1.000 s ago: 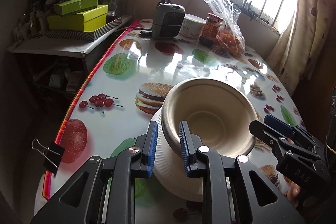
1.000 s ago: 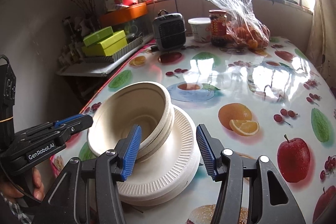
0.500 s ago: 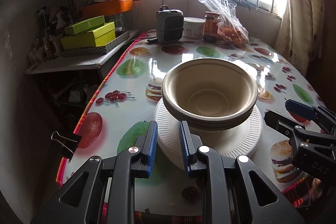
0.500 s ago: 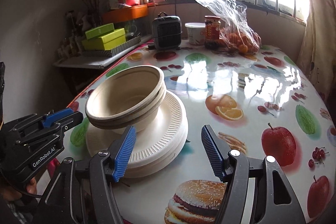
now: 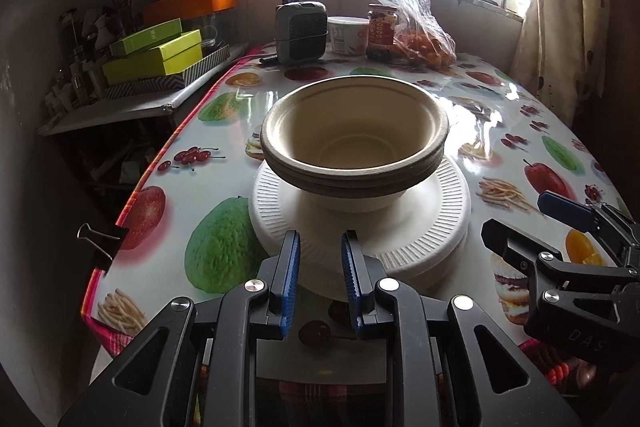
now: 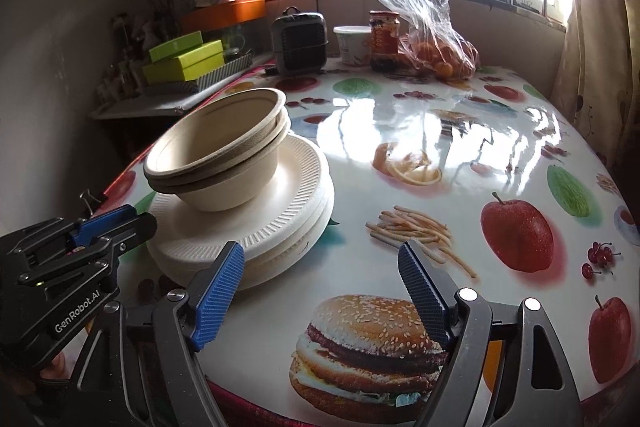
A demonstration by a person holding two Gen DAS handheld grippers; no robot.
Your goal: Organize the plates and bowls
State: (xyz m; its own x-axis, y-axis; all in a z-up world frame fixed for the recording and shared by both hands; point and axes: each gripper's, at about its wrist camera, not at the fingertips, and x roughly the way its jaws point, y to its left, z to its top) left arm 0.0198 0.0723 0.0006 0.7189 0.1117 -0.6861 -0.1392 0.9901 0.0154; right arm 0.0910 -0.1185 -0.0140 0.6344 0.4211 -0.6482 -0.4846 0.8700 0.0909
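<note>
While both grippers hang over the near edge of the table, the scene reads so:

Bowls: nested beige bowls (image 5: 354, 147) sit upright at the centre of the left wrist view, on top of the plates; in the right wrist view they (image 6: 218, 155) lie left of centre.
Plates: a stack of white ribbed plates (image 5: 432, 223) rests flat on the table under the bowls, lower centre of the left view; (image 6: 296, 211) in the right view.
Left gripper: the left gripper (image 5: 320, 281) at the bottom centre has its blue pads set narrow, close together but not touching; the near rim of the plates shows through the gap, and I cannot tell whether the pads touch it.
Right gripper: the right gripper (image 6: 320, 291) at the bottom of its view stands wide, its jaws having just been opening, with nothing between them but tablecloth; the plates lie just beyond its left pad.
Table: glossy cloth printed with fruit and burgers (image 6: 460, 147).
Far edge: a small grey heater (image 5: 300, 33), a white tub (image 5: 347, 35), a jar (image 5: 382, 33) and a plastic bag of oranges (image 5: 420, 39), upper centre.
</note>
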